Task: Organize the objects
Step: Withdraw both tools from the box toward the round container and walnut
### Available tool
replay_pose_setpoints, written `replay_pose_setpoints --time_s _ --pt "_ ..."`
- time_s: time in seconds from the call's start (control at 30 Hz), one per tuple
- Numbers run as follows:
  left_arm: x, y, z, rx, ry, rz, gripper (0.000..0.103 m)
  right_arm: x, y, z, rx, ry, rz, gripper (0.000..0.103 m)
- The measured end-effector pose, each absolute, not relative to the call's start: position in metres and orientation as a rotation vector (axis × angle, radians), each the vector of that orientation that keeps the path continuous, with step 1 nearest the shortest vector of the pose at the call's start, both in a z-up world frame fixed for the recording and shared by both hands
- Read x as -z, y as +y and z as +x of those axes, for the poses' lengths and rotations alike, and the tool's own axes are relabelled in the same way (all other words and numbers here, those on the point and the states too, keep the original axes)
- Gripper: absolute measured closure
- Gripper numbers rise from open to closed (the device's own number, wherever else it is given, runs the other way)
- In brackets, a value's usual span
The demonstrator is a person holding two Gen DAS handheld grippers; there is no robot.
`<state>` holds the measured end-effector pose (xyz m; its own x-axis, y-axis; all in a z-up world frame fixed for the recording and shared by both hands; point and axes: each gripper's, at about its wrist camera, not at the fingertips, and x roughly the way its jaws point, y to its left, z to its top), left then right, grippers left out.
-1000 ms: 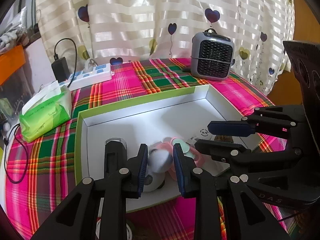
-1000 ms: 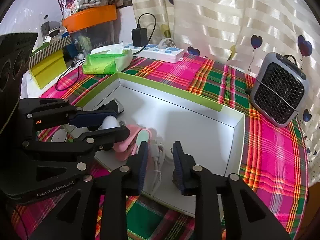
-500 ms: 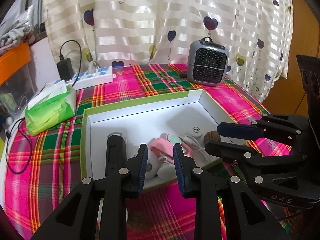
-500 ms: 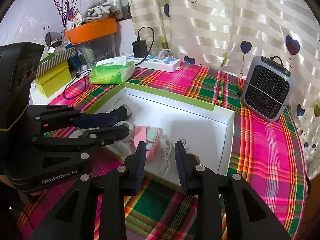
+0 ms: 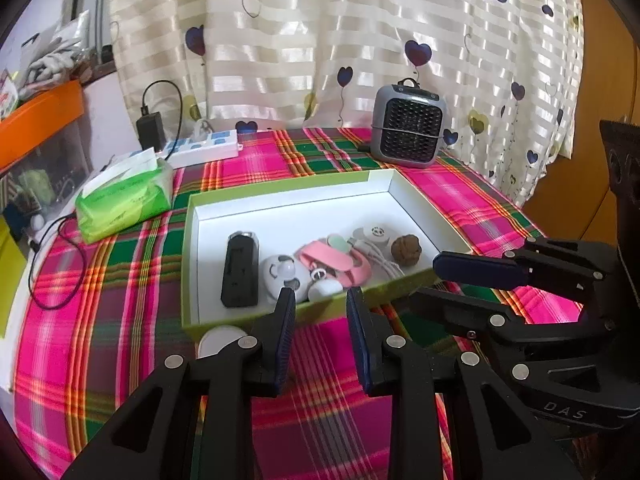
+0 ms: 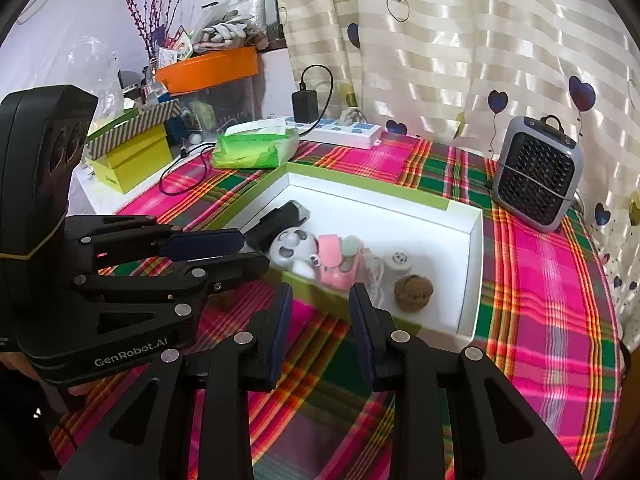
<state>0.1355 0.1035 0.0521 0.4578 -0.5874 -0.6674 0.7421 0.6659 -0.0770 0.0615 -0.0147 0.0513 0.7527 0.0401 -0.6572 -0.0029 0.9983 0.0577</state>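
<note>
A shallow box [image 5: 280, 189] [image 6: 380, 189] with a green rim and white inside lies on the plaid cloth. Along its near side lie a black device [image 5: 239, 270] [image 6: 276, 220], a white round toy [image 5: 280, 274] [image 6: 290, 250], a pink item [image 5: 334, 258] [image 6: 334, 264], a white charger with cable [image 5: 374, 236] [image 6: 398, 260] and a walnut [image 5: 406, 250] [image 6: 414, 292]. My left gripper [image 5: 320, 312] [image 6: 252, 252] hangs open just before the box's near wall, holding nothing. My right gripper [image 6: 322, 308] [image 5: 430, 282] is open beside it, also with nothing between its fingers.
A white round disc [image 5: 222, 340] lies outside the box by its near left corner. A small brown lump [image 6: 224, 300] sits on the cloth under the left gripper. A green tissue pack [image 5: 124, 196], power strip [image 5: 204, 148], grey mini heater [image 5: 408, 128] and yellow box [image 6: 128, 160] ring the table.
Both grippers have drawn back from over the box toward the table's near side and risen slightly. The box's contents now show fully ahead of the fingertips. Jaw gaps look unchanged.
</note>
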Motion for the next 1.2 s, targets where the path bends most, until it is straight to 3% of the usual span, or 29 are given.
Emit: replay_pose_setpoints --time_s 1.2 --pt "-0.041 0.128 0.129 0.795 0.741 0.219 0.078 -0.034 0.001 0.053 -0.055 0.757 0.069 0.072"
